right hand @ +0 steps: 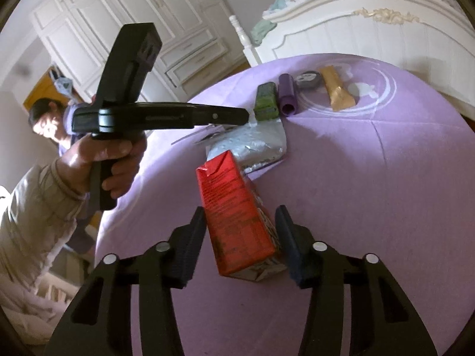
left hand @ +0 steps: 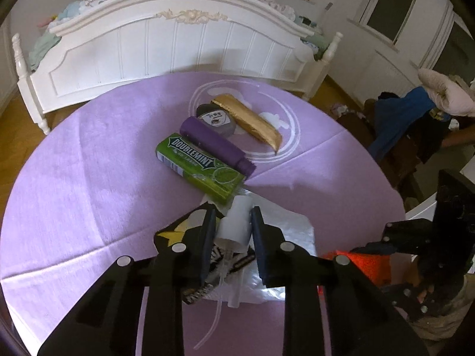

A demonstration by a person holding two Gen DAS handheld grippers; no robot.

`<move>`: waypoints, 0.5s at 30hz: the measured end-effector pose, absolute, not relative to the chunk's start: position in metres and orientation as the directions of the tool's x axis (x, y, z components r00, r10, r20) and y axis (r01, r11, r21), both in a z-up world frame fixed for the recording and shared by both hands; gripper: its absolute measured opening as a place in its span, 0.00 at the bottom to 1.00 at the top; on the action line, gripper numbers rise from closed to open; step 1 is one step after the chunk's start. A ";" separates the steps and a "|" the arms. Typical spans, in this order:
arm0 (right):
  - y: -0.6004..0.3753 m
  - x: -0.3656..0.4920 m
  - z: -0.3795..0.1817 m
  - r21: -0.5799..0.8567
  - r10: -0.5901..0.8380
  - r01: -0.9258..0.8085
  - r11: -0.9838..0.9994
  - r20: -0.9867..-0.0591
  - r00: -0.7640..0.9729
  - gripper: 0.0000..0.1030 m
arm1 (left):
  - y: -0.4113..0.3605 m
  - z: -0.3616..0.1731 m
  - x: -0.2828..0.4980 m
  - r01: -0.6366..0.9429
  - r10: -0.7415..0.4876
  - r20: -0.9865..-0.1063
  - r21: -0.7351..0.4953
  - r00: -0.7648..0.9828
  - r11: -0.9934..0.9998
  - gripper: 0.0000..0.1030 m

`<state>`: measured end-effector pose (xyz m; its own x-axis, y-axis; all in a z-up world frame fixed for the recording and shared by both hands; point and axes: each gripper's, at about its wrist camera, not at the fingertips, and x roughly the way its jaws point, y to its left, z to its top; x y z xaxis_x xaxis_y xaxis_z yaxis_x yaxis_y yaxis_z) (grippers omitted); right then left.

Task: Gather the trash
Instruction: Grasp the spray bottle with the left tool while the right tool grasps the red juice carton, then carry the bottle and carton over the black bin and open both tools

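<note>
My left gripper (left hand: pixel 233 216) is shut on a white pump spray head (left hand: pixel 234 227) with a thin clear tube, held above a silver foil bag (left hand: pixel 285 231) and a black wrapper (left hand: pixel 178 231). My right gripper (right hand: pixel 240 216) is open, its fingers on either side of a red carton (right hand: pixel 234 216) lying on the purple tablecloth (right hand: pixel 371 192), not touching it. Further back lie a green Doublemint box (left hand: pixel 199 166), a purple tube (left hand: pixel 216 145), a small grey jar (left hand: pixel 216 118) and a gold wrapper (left hand: pixel 252 121).
A white bed footboard (left hand: pixel 178 47) stands just behind the round table. White wardrobes (right hand: pixel 118 14) are at the left in the right wrist view. A chair with clothes (left hand: pixel 409 124) is to the right of the table.
</note>
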<state>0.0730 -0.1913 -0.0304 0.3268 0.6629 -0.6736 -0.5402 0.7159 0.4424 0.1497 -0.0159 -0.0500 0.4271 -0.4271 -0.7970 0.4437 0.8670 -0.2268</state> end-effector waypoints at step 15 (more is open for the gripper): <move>-0.210 0.061 -0.023 0.538 0.728 -0.503 0.677 -0.589 0.350 0.33 | 0.015 -0.002 0.105 0.402 -0.644 -0.588 -0.504 0.488 0.765 0.24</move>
<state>0.0610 -0.2104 -0.0229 0.3496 0.7282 -0.5894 -0.5032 0.6767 0.5375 0.1047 0.0147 -0.0022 0.4884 -0.6443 -0.5885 0.4016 0.7647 -0.5040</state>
